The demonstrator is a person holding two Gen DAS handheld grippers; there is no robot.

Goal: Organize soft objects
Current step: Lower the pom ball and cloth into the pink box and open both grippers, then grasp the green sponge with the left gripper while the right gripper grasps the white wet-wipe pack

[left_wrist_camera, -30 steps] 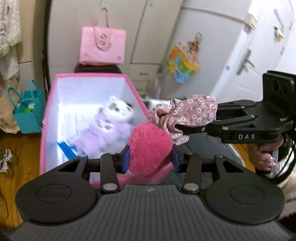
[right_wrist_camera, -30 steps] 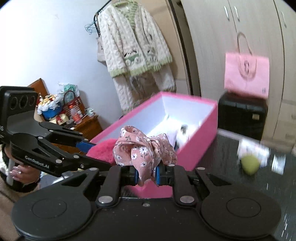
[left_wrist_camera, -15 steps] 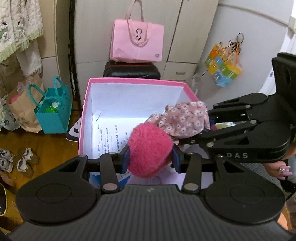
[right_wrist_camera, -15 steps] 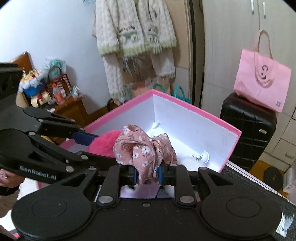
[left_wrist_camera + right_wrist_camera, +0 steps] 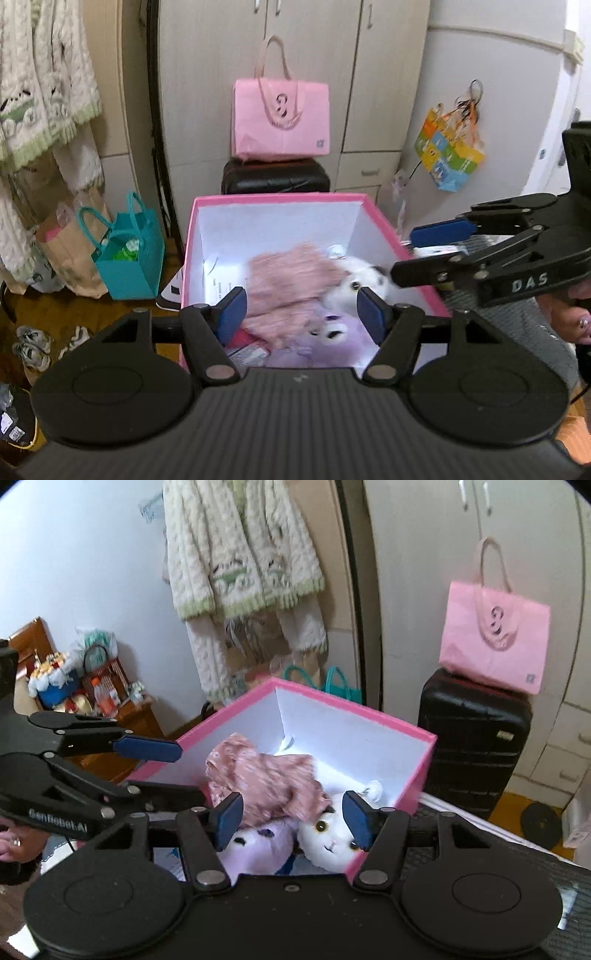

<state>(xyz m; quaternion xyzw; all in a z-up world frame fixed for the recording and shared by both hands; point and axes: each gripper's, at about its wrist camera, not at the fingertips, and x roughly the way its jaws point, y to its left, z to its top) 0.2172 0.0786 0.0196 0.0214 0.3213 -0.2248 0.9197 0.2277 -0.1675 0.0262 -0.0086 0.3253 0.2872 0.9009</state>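
Fingers of both your left gripper (image 5: 298,309) and right gripper (image 5: 292,819): released, empty, above pink box (image 5: 421,771). Floral cloth (image 5: 264,781) inside box, atop plush toys (image 5: 328,836). Drop step done; fetch another soft item.

The box (image 5: 391,734) is pink outside and white inside; in it lie a blurred dusty-pink cloth (image 5: 266,779), a lilac plush (image 5: 255,849) and a white plush cat (image 5: 328,840) with dark patches. Each black hand-held gripper has blue pads (image 5: 231,308). Behind stand a pink tote (image 5: 280,118), a black suitcase (image 5: 476,734) and a teal bag (image 5: 129,258).
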